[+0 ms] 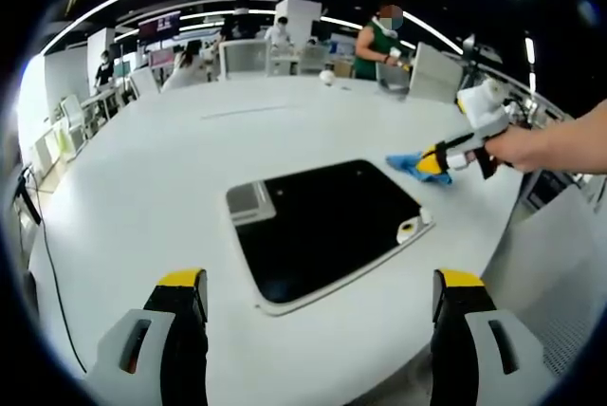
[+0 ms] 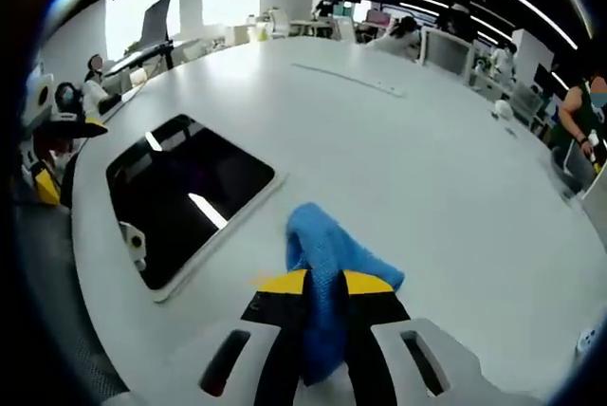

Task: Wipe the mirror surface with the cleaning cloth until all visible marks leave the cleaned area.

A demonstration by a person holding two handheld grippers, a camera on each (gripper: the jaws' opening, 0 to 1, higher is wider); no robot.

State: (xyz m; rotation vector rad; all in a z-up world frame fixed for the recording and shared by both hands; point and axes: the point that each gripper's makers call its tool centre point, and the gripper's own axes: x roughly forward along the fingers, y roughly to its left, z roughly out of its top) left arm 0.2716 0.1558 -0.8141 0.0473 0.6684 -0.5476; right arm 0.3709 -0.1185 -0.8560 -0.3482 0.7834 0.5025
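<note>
A dark rectangular mirror (image 1: 322, 226) (image 2: 185, 193) with a pale frame lies flat on the white table (image 1: 171, 169) (image 2: 417, 150). My right gripper (image 2: 325, 283) (image 1: 438, 157) is shut on a blue cleaning cloth (image 2: 327, 254) (image 1: 410, 164), which rests on the table just beside the mirror's corner, off the glass. A hand (image 1: 550, 145) holds that gripper. My left gripper (image 1: 321, 287) stands open above the table near the mirror's near edge, nothing between its jaws. It also appears at the left edge of the right gripper view (image 2: 43, 183).
A small white clip (image 1: 408, 229) (image 2: 131, 240) sits on the mirror's frame. People, chairs and monitors stand along the table's far side (image 1: 379, 41) (image 2: 579, 112). The table edge curves close at the right of the left gripper view.
</note>
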